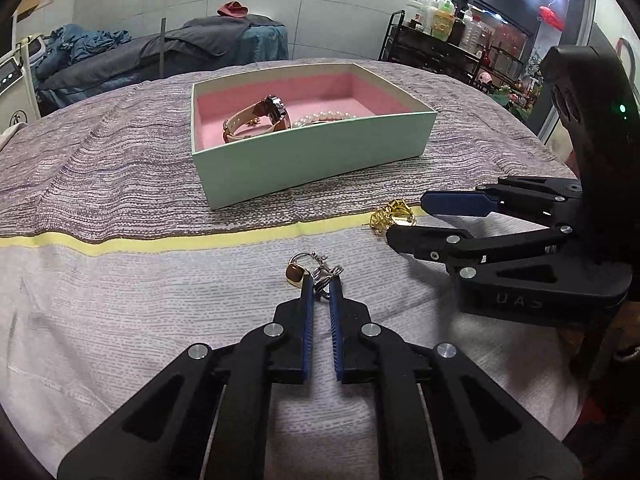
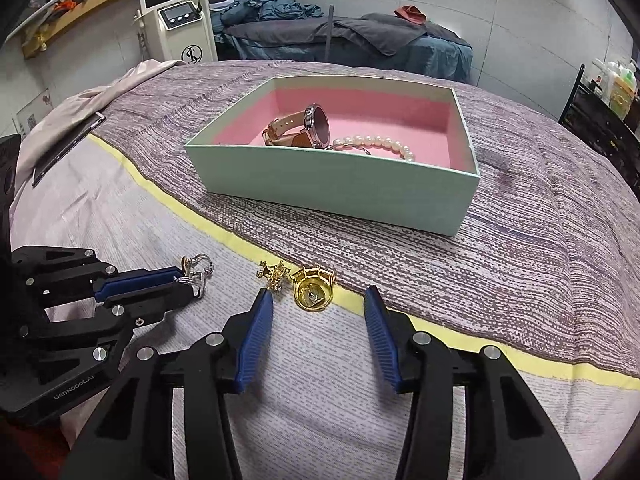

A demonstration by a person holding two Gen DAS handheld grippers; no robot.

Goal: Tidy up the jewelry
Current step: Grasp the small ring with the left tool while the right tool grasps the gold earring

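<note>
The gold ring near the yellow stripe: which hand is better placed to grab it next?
Right. Its gripper is open with the ring just ahead between the jaws; the left gripper is closed on silver jewelry.

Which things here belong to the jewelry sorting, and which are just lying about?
Part of the job:
- box, holding a watch and pearl bracelet
- silver earring pinched in the left tongs
- brown-stone ring
- gold ring and gold brooch before the open right tongs

Just lying about:
- bottles
- machine with screen
- red cloth
</note>
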